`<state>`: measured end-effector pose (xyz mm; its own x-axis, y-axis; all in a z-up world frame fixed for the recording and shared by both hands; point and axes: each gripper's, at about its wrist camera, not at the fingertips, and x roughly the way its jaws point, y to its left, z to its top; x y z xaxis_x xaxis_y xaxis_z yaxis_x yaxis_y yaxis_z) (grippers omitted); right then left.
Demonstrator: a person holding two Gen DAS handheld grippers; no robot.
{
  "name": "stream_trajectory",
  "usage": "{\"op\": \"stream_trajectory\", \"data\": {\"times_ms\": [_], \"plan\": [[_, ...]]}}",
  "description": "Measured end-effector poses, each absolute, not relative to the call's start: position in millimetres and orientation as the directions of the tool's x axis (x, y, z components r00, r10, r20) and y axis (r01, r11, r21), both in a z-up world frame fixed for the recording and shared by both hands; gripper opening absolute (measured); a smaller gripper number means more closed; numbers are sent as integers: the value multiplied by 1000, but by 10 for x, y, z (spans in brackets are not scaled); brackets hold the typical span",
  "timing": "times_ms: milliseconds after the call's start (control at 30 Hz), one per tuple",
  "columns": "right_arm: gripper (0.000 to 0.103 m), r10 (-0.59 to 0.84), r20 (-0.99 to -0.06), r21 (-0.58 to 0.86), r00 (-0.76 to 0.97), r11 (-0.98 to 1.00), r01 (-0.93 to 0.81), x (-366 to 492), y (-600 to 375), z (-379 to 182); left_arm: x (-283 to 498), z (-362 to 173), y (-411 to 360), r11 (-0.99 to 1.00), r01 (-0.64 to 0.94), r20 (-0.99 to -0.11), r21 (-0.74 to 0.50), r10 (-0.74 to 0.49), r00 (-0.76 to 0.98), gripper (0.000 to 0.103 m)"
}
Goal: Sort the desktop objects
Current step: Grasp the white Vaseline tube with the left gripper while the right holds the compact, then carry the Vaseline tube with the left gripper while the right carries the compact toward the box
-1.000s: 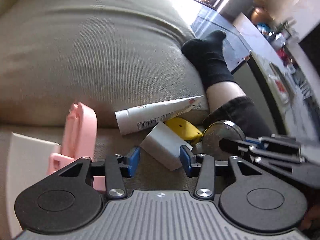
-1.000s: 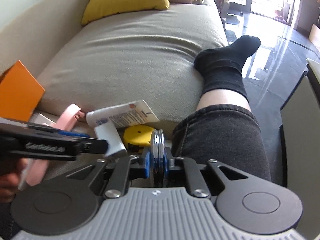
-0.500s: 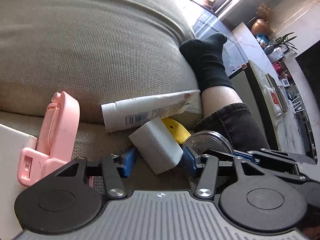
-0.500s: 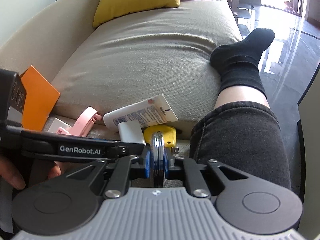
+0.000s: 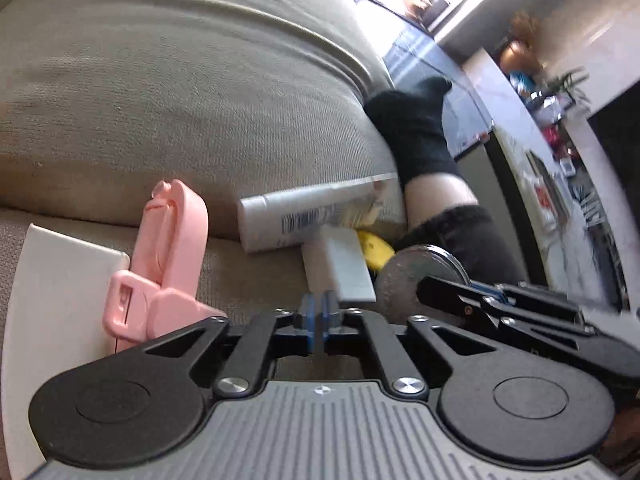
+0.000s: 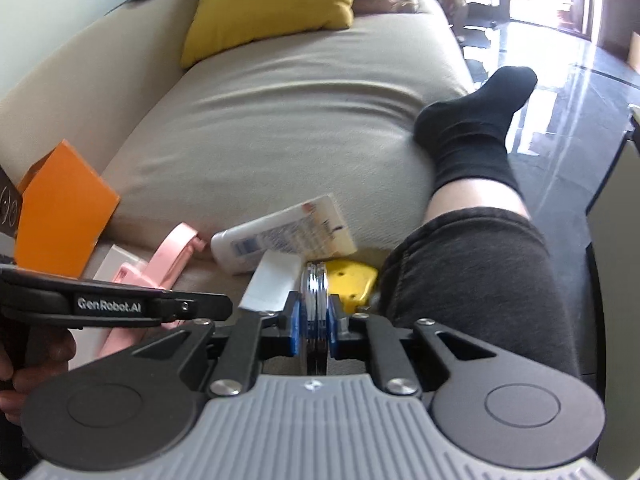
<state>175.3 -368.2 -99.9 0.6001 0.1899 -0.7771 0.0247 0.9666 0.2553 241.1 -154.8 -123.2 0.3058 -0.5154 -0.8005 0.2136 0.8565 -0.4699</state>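
**A:** ok so what's in the shot? Biggest thing is the beige sofa cushion (image 6: pixel 288 128), filling everything ahead of both claws, with a yellow pillow (image 6: pixel 272 0) at its far end. To the right of the right claw there's a leg in dark jeans (image 6: pixel 480 272) ending in a black sock (image 6: pixel 476 128).

**B:** yep. Then far left of the right claw, an orange box (image 6: pixel 60 216) leans against the cushion. A white board (image 5: pixel 60 296) lies flat to the left of the left claw, and a pink plastic clip thing (image 5: pixel 168 256) rests on its edge.

**A:** straight ahead of both claws there's a white lotion tube (image 6: pixel 284 232) lying on its side against the cushion front. Just in front of it, a small white block (image 5: pixel 340 272), its near end just beyond the left claw's tips. Can't tell if it touches the tube.

**B:** and a yellow plastic piece (image 6: pixel 352 280) behind the disc, tucked by the knee.

**A:** claws? The left claw (image 5: pixel 319 316) has its blue pads pressed together with nothing between them. The white block sits just ahead and slightly right of it.

**B:** the right claw (image 6: pixel 316 320) is clamped on a round silver disc (image 6: pixel 316 292), held on edge between the blue pads. From the left wrist camera that disc shows flat-on, just right of the left claw.
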Motion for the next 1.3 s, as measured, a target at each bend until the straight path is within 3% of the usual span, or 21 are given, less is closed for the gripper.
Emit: {"op": "stream_trajectory", "data": {"times_ms": [67, 133, 167, 267, 400, 667, 933, 1133, 1300], "plan": [[14, 210, -777, 280, 593, 960, 27, 1780, -3704, -1013, 2471, -1238, -1584, 858, 198, -800, -474, -514, 309, 32], [14, 226, -772, 297, 594, 954, 23, 1814, -3712, -1025, 2532, -1294, -1631, 857, 184, -803, -481, -515, 301, 37], [14, 226, -771, 300, 596, 954, 25, 1833, -3713, -1024, 2556, -1325, -1646, 855, 174, -802, -488, -518, 297, 46], [14, 239, -763, 324, 601, 945, 36, 1865, -3740, -1040, 2612, -1385, -1696, 849, 160, -798, -504, -528, 290, 48], [14, 220, -744, 330, 631, 942, 60, 1840, -3800, -972, 2584, -1274, -1764, 867, 246, -801, -434, -496, 335, 48], [14, 174, -736, 326, 655, 938, 118, 2035, -3955, -938, 2630, -958, -2188, 825, 555, -777, -107, -417, 471, 45], [14, 219, -725, 404, 653, 903, 146, 2124, -4116, -1060, 2885, -1149, -2576, 726, 687, -832, 1, -380, 403, 45], [14, 218, -721, 409, 658, 900, 150, 2123, -4109, -1067, 2846, -1216, -2685, 674, 736, -854, 68, -342, 393, 35], [14, 203, -702, 402, 683, 904, 145, 2083, -4091, -1018, 2729, -1095, -2623, 660, 744, -841, 102, -342, 419, 20]]}}
